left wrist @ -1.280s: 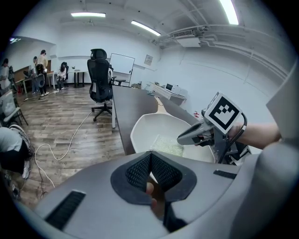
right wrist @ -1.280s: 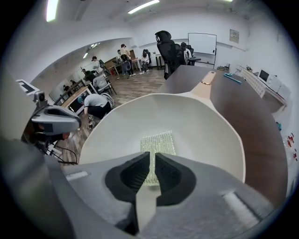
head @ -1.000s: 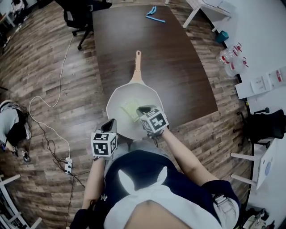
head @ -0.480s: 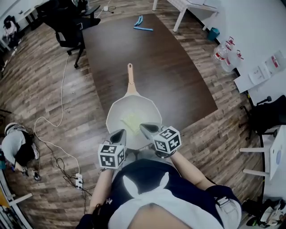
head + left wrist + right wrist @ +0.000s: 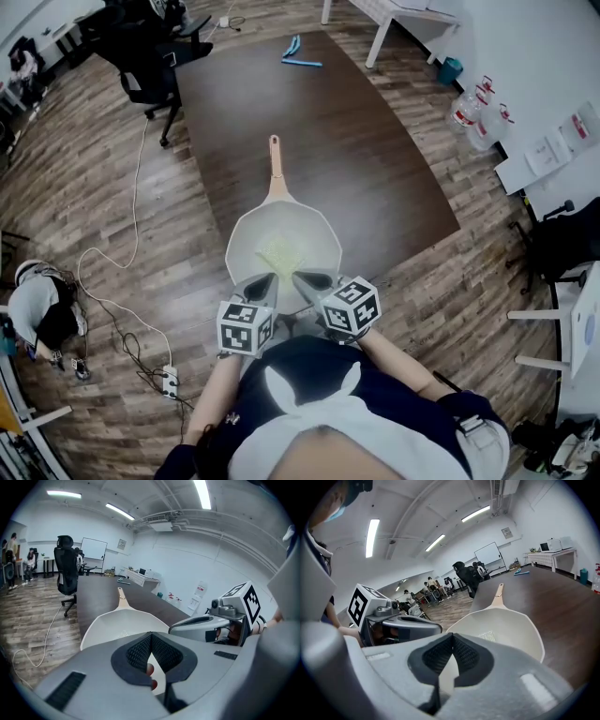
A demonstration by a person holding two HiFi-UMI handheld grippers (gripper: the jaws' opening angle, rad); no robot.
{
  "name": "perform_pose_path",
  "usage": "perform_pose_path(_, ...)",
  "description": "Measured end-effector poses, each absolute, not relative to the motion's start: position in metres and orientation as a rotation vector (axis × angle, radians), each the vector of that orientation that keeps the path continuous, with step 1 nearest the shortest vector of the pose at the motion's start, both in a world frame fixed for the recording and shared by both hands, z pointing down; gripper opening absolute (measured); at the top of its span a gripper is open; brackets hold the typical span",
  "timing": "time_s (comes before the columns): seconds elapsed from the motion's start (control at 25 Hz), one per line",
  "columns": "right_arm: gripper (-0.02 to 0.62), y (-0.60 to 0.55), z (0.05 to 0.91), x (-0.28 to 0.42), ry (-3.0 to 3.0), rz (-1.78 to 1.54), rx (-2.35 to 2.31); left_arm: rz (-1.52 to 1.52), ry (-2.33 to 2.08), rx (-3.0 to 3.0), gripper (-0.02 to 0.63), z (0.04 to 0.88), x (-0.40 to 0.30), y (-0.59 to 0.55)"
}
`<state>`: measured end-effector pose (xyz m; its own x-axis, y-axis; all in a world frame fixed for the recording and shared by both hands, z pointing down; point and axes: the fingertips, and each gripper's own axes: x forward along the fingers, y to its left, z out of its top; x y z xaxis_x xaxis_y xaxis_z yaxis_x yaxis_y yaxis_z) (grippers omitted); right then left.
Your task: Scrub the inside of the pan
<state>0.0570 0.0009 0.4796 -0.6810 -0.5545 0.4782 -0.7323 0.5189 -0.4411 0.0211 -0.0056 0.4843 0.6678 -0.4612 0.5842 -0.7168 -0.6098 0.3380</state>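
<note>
A cream pan (image 5: 281, 246) sits at the near end of the dark table, its wooden handle (image 5: 275, 161) pointing away from me. A pale yellow-green scrub pad (image 5: 278, 255) lies loose on the pan's floor; the right gripper view shows this pad (image 5: 491, 636) too. My left gripper (image 5: 262, 281) hovers over the pan's near rim, shut with nothing between its pads (image 5: 161, 651). My right gripper (image 5: 307, 279) hangs beside it, also shut and holding nothing. Each gripper view looks over its own closed jaws into the pan (image 5: 117, 625) (image 5: 511, 623) and shows the other gripper alongside.
The dark table (image 5: 366, 141) stretches away, with a blue item (image 5: 298, 52) at its far end. A black office chair (image 5: 141, 75) stands at the left. Cables (image 5: 112, 305) run over the wooden floor. Bottles (image 5: 472, 117) stand at the right by white furniture.
Both grippers have drawn back from inside the pan to its near rim and risen. The right gripper, which was over the pad, has left it lying in the pan.
</note>
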Motion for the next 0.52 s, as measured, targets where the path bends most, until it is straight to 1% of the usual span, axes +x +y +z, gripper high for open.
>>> perform_pose_path(0.32,-0.002,0.010,0.481,0.056,-2.464,0.929,1.087,0.606,-0.891,2.316,0.005,0.484,0.025,0.000)
perform_pose_path(0.52,-0.002,-0.004,0.466,0.060,-2.524,0.778,1.139,0.606,-0.892,2.362,0.005,0.478,0.032,-0.012)
